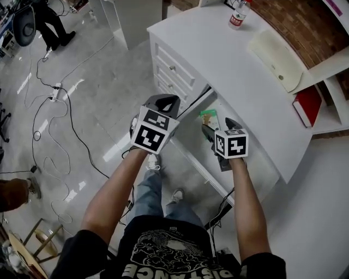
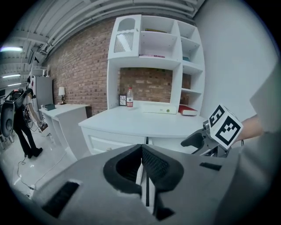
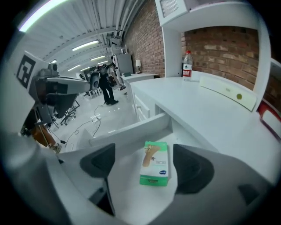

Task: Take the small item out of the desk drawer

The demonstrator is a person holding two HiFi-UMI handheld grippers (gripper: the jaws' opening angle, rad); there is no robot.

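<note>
A small green-and-white box (image 3: 154,163) lies flat on the floor of the open white desk drawer (image 3: 131,129). In the head view the box (image 1: 208,117) shows just beyond my right gripper (image 1: 218,126). My right gripper (image 3: 145,165) hovers over the drawer (image 1: 191,132), open, one jaw on each side of the box and apart from it. My left gripper (image 1: 166,102) hangs left of the drawer's front corner. In its own view the left gripper (image 2: 142,170) is shut, the pads pressed together with nothing between them.
On the white desk top (image 1: 240,76) stand a bottle (image 1: 238,13), a long white case (image 1: 278,57) and a red book (image 1: 308,104) on a shelf. Closed drawers (image 1: 174,71) sit left of the open one. Cables (image 1: 54,125) trail over the floor.
</note>
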